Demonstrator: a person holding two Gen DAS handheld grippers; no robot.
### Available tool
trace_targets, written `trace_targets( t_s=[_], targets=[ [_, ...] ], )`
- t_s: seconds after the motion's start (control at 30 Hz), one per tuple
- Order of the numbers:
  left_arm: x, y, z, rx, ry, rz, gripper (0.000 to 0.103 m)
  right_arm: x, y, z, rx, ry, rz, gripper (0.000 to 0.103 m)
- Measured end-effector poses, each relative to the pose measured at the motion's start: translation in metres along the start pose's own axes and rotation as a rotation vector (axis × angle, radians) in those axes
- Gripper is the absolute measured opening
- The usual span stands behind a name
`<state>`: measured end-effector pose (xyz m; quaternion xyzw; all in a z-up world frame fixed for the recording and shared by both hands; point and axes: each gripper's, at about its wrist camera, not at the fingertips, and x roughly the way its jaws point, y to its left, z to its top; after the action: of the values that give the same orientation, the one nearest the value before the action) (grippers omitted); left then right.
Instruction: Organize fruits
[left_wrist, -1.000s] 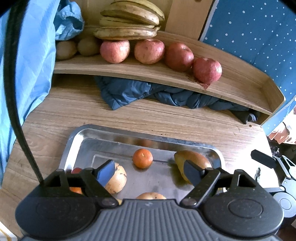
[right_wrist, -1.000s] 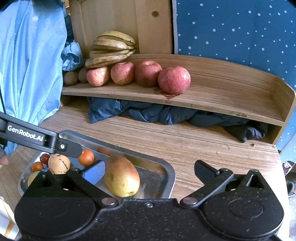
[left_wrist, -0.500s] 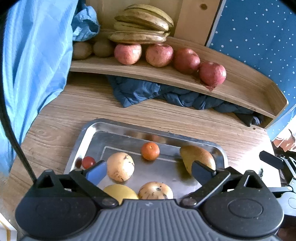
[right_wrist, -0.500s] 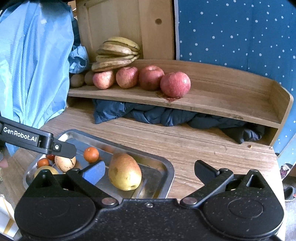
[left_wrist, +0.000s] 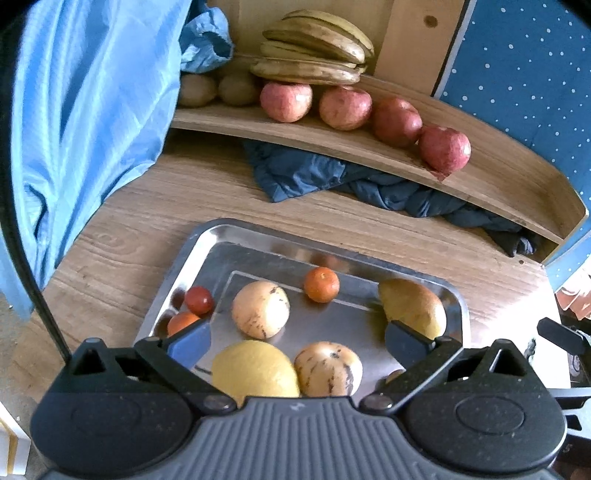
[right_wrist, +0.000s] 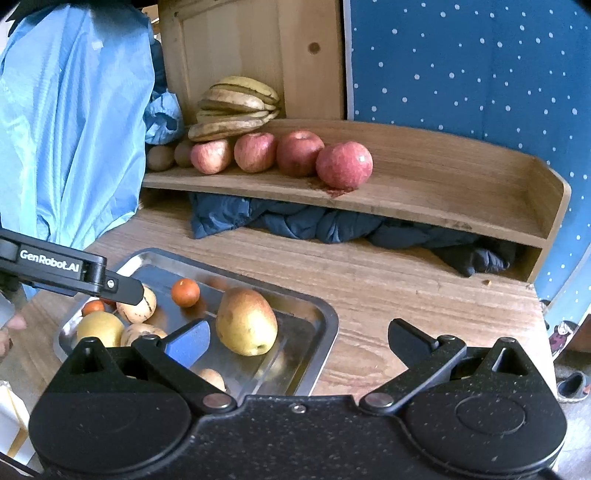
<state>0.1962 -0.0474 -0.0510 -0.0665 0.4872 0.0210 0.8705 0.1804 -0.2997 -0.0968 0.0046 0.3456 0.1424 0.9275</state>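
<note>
A steel tray (left_wrist: 207, 240) on the wooden table holds a brown pear (left_wrist: 413, 306), a small orange (left_wrist: 321, 284), two pale striped melons (left_wrist: 260, 308), a yellow fruit (left_wrist: 255, 371) and small red and orange fruits (left_wrist: 197, 299). My left gripper (left_wrist: 297, 341) is open and empty above the tray's near side. My right gripper (right_wrist: 299, 339) is open and empty over the tray's right end (right_wrist: 325, 332), next to the pear (right_wrist: 245, 319). On the wooden shelf (right_wrist: 443, 192) sit several red apples (right_wrist: 343, 164), bananas (right_wrist: 236, 107) and kiwis (right_wrist: 160, 157).
A dark blue cloth (right_wrist: 332, 225) is bunched under the shelf. A light blue garment (left_wrist: 85, 122) hangs at the left. A blue dotted wall (right_wrist: 480, 74) stands behind the shelf. The left gripper's arm (right_wrist: 70, 269) crosses the right wrist view.
Both grippers have pulled back and up from the tray, so more of the tray and its fruit shows. Both stay open and empty.
</note>
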Motion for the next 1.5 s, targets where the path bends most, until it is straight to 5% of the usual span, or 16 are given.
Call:
trace_targets(
  t_s=[0.6, 1.5],
  targets=[
    [-0.015, 0.021, -0.005, 0.000, -0.036, 0.017, 0.102, -0.004, 0.015, 0.000, 0.007, -0.024, 0.019, 0.102],
    [-0.046, 0.073, -0.019, 0.091, -0.074, -0.069, 0.102, -0.049, 0.081, -0.014, 0.058, -0.083, -0.125, 0.102]
  ],
)
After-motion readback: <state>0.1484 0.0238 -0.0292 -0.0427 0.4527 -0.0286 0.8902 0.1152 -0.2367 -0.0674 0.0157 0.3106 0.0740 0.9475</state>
